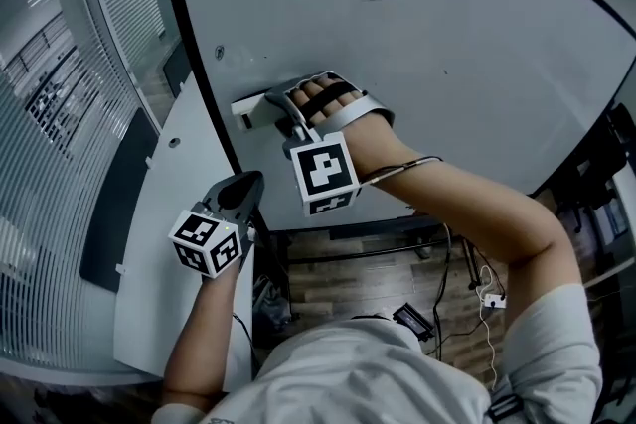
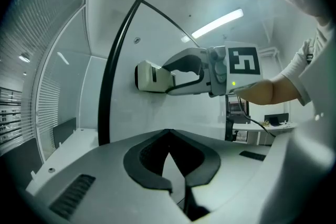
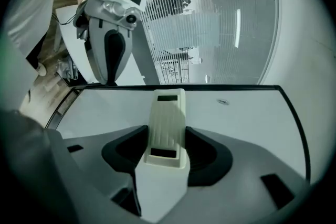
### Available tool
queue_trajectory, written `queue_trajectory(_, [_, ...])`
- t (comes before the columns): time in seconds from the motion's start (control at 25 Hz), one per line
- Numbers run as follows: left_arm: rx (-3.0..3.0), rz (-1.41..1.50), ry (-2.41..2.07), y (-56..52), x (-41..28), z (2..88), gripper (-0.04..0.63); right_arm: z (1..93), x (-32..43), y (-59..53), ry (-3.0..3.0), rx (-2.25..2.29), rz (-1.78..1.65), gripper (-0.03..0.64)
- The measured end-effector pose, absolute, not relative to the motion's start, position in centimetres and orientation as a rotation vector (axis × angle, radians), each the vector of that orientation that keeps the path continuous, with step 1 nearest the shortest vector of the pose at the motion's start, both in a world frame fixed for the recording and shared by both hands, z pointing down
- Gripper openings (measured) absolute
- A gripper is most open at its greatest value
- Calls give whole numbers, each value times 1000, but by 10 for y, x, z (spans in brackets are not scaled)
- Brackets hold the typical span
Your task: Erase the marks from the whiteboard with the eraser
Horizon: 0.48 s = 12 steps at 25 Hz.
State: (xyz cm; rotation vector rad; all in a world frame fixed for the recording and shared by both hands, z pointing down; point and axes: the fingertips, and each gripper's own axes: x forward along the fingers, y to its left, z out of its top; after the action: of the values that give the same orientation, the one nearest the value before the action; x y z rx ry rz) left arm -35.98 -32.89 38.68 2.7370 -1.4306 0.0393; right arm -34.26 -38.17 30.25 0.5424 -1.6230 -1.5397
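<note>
The whiteboard (image 1: 417, 45) is a large white panel in a black frame, and I make out only a few faint specks on it. A cream plastic eraser (image 1: 248, 110) lies flat against the board near its left edge, with my right gripper (image 1: 266, 106) shut on it. In the right gripper view the eraser (image 3: 168, 118) stands between the dark pads, its far end close to the board's frame. My left gripper (image 1: 248, 182) hangs lower, off the board by its left frame, shut and holding nothing. From the left gripper view (image 2: 168, 136) I see the eraser (image 2: 151, 76) pressed sideways on the whiteboard (image 2: 131, 118).
A white partition panel (image 1: 174, 213) runs along the board's left side, with a glass wall and blinds (image 1: 60, 114) beyond it. Below the board are a wooden floor, cables and a power strip (image 1: 412, 318). Dark furniture (image 1: 606, 184) stands at the right.
</note>
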Motion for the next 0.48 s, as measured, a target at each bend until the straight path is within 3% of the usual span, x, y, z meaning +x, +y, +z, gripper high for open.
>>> queue_trajectory(0.48, [2854,-8,-1441,-352,-311,322,8,95,-250,-394,-1609,847,-1659,233])
